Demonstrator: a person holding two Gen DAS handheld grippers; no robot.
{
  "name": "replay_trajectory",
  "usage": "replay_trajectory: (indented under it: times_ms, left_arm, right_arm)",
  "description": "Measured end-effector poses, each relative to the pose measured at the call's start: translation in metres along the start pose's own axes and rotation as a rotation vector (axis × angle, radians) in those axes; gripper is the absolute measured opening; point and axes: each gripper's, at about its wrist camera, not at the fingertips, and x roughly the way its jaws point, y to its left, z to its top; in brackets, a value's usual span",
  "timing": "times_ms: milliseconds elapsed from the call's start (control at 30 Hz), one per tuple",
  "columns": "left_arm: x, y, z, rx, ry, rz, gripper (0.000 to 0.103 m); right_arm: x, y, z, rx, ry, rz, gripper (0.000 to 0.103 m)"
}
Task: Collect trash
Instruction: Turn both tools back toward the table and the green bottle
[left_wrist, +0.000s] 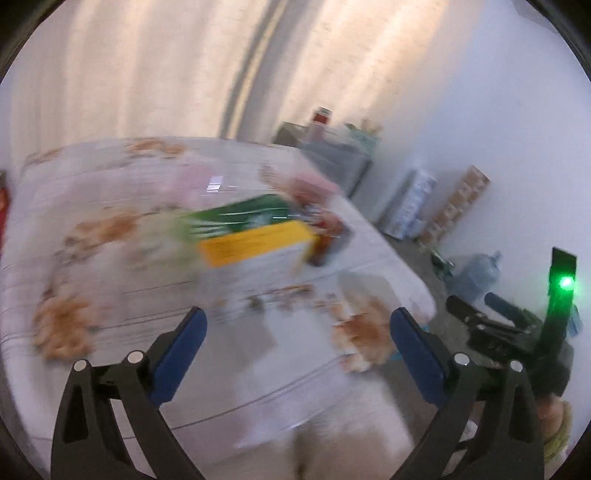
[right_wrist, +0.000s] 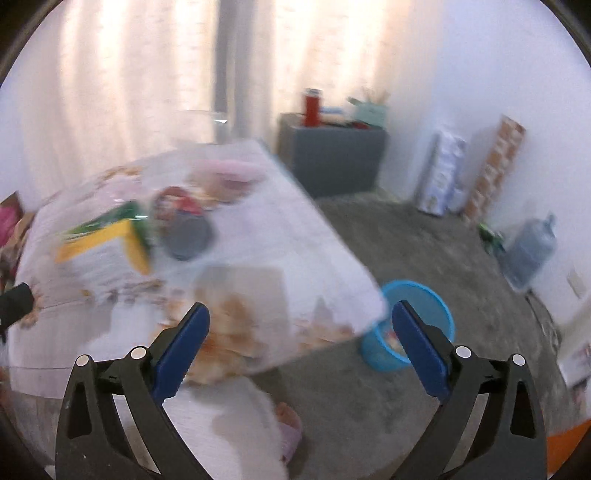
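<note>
Hovering over the table with its white, orange-flowered cloth, the left claw and the right claw both stand released with nothing between their blue pads. The trash, a yellow-and-green cardboard box beside a round dark-lidded container, lies near the table's middle, though blur hides finer detail. The round blue plastic bin sits on the floor just off the table's corner, so I'd grip the box across its narrow side before carrying it there.
</note>
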Motion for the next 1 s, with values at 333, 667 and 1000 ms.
replay_trajectory:
  times_ms: [333,667,1000]
  left_arm:
    - [-0.028,0.065,-0.008,-0.11,-0.068,-0.024,0.097]
    - [-0.043,0.084,-0.011,-0.08,-0.155,0.067,0.097]
    - [-0.046,0.094,-0.026,-0.013,-0.163,0.15,0.097]
  right_arm:
    - [-0.003,0.047,0.017,-0.052,-0.013,0.251,0.095]
    - [0.022,0.095,0.052,0.057,0.009,0.327,0.094]
    - [0.069,0.144,0.07,0.008,0.028,0.263,0.06]
